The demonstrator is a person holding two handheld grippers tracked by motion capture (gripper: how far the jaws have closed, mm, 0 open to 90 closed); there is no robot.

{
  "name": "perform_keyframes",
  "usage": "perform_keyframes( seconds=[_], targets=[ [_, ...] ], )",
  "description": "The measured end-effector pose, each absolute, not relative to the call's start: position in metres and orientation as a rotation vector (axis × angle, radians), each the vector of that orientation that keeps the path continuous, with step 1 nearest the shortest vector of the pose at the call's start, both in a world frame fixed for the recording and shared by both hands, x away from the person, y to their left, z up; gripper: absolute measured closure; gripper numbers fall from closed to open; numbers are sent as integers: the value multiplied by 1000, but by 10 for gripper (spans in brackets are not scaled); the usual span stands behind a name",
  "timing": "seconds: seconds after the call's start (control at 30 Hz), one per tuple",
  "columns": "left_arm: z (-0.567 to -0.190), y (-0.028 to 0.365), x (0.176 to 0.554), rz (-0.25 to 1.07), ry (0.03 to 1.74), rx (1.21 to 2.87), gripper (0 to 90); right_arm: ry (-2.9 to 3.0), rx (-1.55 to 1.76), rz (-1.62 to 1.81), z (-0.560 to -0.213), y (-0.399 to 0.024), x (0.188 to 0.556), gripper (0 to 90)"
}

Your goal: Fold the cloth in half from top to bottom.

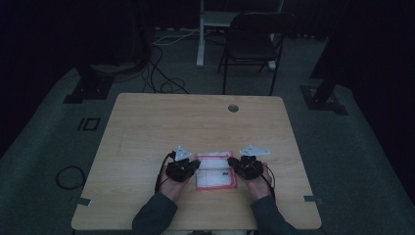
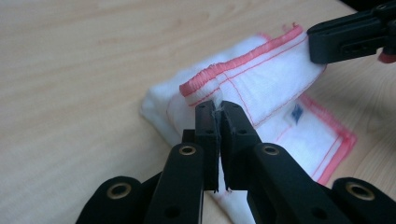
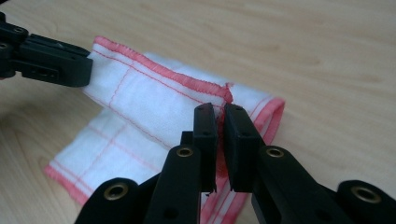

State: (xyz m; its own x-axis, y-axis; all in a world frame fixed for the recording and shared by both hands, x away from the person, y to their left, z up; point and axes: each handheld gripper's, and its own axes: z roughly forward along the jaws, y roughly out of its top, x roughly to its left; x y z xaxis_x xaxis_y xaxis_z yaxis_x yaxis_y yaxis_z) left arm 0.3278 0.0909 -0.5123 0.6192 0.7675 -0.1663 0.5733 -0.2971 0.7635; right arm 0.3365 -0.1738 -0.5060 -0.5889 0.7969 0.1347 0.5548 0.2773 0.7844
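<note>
Pinching from both sides: low in the frame's centre, the left hand-held gripper (image 1: 195,165) has its jaws closed on the left corner of the white cloth (image 1: 215,171), and the right hand-held gripper (image 1: 234,161) is clamped on the red-hemmed right corner. That folded cloth lies on the table (image 1: 161,122); beyond, at upper centre, stands a black chair (image 1: 252,41).

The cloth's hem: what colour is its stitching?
Red-pink, edging the white cloth; clearest in the left gripper view.
</note>
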Motion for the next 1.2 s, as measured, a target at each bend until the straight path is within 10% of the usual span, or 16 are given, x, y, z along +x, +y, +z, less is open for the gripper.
perform_keyframes(
  seconds=[1.2],
  targets=[
    [-515, 95, 365, 331, 1124, 1989, 774, 2277, 1260, 1203, -529, -175, 322, 838]
  ],
)
